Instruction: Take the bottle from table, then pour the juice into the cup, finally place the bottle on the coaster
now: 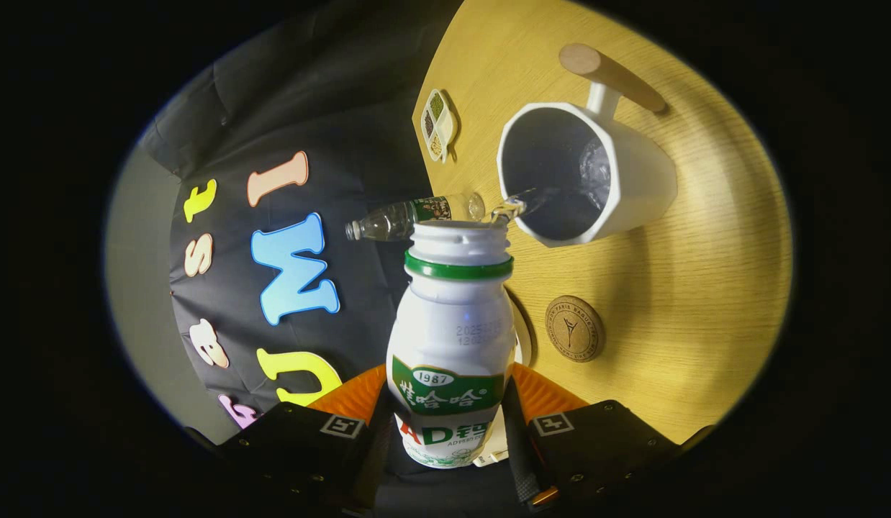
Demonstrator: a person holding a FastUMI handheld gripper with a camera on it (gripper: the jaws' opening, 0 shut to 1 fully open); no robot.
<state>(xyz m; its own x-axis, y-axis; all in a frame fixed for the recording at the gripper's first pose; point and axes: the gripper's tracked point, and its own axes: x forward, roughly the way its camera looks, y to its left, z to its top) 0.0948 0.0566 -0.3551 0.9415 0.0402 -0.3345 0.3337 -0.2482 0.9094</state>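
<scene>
The gripper [451,424] clamps one white bottle [451,345], tipped toward one cup [586,173]; liquid [514,208] runs from mouth into cup. One coaster [575,328] lies beside, on the table [704,288]. One clear bottle [409,218] lies beyond.

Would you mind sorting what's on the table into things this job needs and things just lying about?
Needed: bottle, clamped between the gripper fingers and tipped, liquid running from its mouth into the cup; coaster beside the bottle.
Lying about: clear bottle beyond, on its side; condiment dish.

bottle [451,338] between tool [445,432] fingers | cup [586,173] just beyond bottle mouth | coaster [575,328] beside bottle
</scene>
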